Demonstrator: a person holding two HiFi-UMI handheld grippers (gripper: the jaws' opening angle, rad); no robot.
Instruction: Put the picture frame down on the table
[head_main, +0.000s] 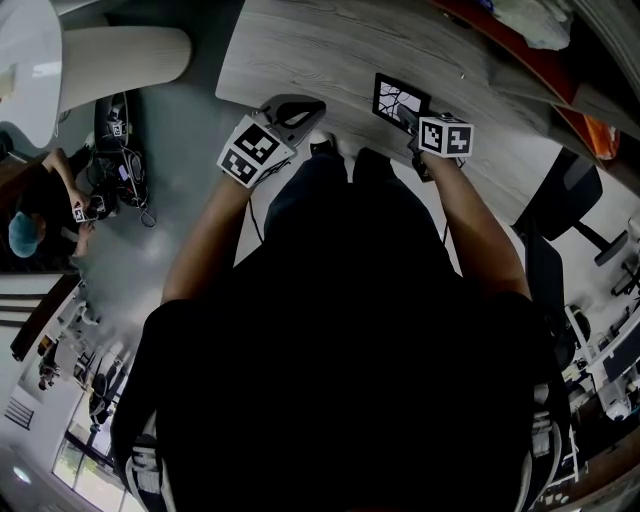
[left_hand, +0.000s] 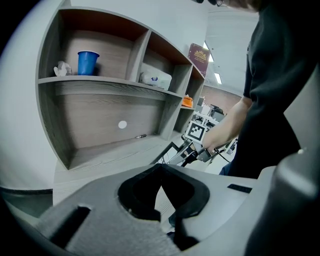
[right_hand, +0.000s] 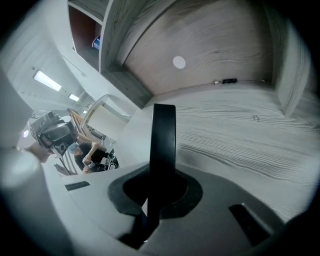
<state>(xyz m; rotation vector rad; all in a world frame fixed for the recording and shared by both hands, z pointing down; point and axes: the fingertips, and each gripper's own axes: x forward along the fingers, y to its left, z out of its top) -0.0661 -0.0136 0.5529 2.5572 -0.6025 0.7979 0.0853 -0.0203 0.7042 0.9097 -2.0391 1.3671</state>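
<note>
Two grippers sit at the front edge of the grey wooden surface (head_main: 300, 50). The right gripper (head_main: 408, 120) is clamped on the black picture frame (head_main: 398, 98), held over the surface near that edge; whether the frame touches the surface is unclear. The left gripper (head_main: 297, 108), at the same edge, has its jaws together on nothing.

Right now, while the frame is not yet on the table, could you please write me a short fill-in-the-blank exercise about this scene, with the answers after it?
1. The picture frame is gripped by the person's ___ gripper.
2. The left gripper has its jaws together and holds ___.
3. In the left gripper view, the cup on the upper shelf is ___ in colour.
Missing words: right; nothing; blue.
</note>
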